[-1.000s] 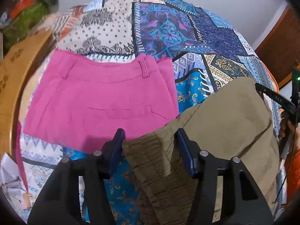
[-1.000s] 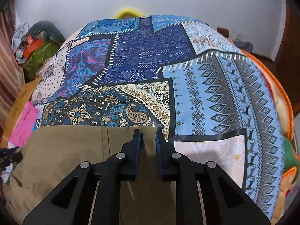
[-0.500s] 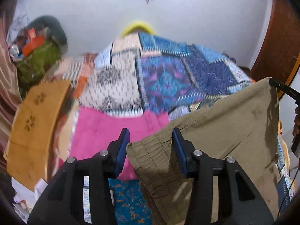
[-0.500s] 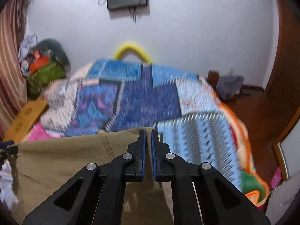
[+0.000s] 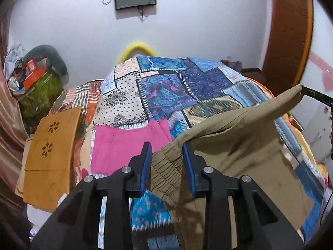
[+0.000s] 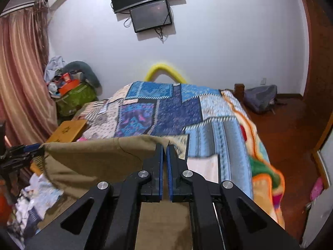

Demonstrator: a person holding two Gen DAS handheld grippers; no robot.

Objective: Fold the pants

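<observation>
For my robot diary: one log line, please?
left gripper: gripping khaki pants | right gripper: shut on pants | pants lifted

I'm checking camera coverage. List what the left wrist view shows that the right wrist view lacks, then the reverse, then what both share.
Left wrist only: the pink shorts laid flat on the quilt, and the elastic waistband bunched between the left gripper fingers.

Right wrist only: the curtain, the grey backpack on the wood floor, and the right gripper shut on the pants edge.

Both: the khaki pants held up between the grippers, the quilt, the wall screens and the green bag.
</observation>
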